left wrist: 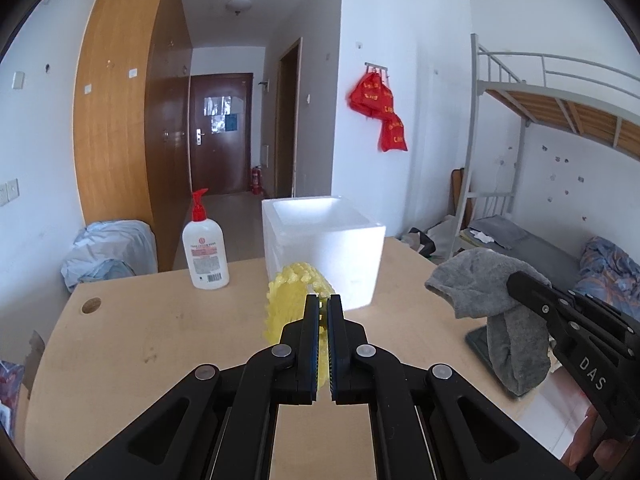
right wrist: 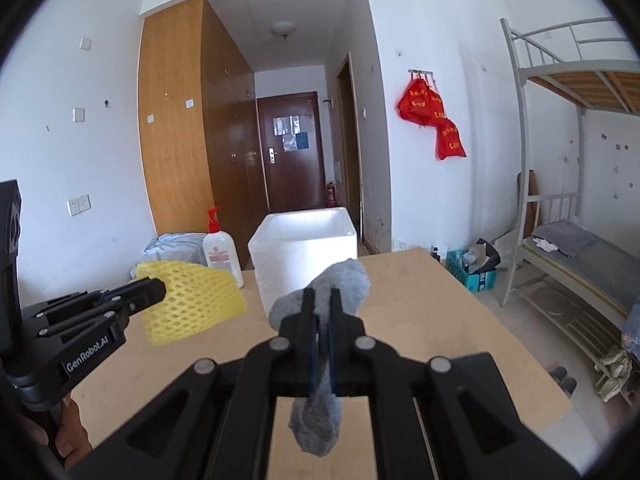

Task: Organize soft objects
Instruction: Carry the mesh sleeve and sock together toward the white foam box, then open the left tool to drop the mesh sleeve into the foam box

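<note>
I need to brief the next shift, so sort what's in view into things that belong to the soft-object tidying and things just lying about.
Part of the job:
- yellow foam mesh sleeve, clamped in the left claw
- grey fuzzy cloth, clamped in the right claw
- white foam box, open-topped, likely the bin

Lying about:
- white pump bottle with red top
- red bags on wall hook
- teal carton on the floor

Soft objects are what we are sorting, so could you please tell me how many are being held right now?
2. The yellow foam net is clamped in the left gripper; the grey cloth is clamped in the right gripper. Others may lie hidden inside the white foam box.
</note>
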The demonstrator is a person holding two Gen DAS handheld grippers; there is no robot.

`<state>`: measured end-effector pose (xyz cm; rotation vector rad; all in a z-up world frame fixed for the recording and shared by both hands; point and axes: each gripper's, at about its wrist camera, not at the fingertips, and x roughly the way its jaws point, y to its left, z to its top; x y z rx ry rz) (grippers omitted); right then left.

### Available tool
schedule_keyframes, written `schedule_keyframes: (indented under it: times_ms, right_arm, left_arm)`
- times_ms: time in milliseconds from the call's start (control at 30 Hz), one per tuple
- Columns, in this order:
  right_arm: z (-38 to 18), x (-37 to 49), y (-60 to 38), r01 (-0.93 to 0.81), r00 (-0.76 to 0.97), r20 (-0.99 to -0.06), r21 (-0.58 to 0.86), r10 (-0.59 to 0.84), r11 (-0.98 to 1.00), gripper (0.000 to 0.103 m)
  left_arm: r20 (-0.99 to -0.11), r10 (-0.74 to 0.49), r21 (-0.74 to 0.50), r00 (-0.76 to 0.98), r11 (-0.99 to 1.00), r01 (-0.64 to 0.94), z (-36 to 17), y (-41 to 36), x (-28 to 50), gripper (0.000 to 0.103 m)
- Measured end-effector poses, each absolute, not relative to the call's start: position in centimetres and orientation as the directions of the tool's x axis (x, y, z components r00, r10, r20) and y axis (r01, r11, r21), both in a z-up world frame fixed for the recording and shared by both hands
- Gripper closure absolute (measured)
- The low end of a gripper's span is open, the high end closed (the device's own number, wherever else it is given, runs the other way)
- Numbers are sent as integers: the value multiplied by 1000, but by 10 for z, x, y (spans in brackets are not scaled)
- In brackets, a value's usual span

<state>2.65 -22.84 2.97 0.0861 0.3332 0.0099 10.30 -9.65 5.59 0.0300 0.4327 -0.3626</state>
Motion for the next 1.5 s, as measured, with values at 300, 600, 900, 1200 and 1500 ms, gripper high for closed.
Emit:
schedule_keyframes:
  times_ms: [300,600,900,1200,1500]
  right_arm:
    - [39,72,-236,3,945,-327,79,23,997,96]
    - [45,114,-234,-14,945,-324,78,39,997,96]
    - [51,163,-229,-49,939,-336,83,74,995,96]
    - [53,195,-233,-37,942,-331,84,63,996,96]
    - [49,206,-238,-19,932,-358,83,47,996,96]
  left_arm:
    - [-406,-325,-39,854,940,340,70,-106,155,99]
    - [-402,-328,-39,855,939,342,75,-118,206,99]
    - [-407,-326,-63,854,942,329,78,-119,266,99]
    - [-420,-347,-65,839,933,353,75,-135,318,99]
    - [-425,-359,-61,831,927,369,73,-148,342,99]
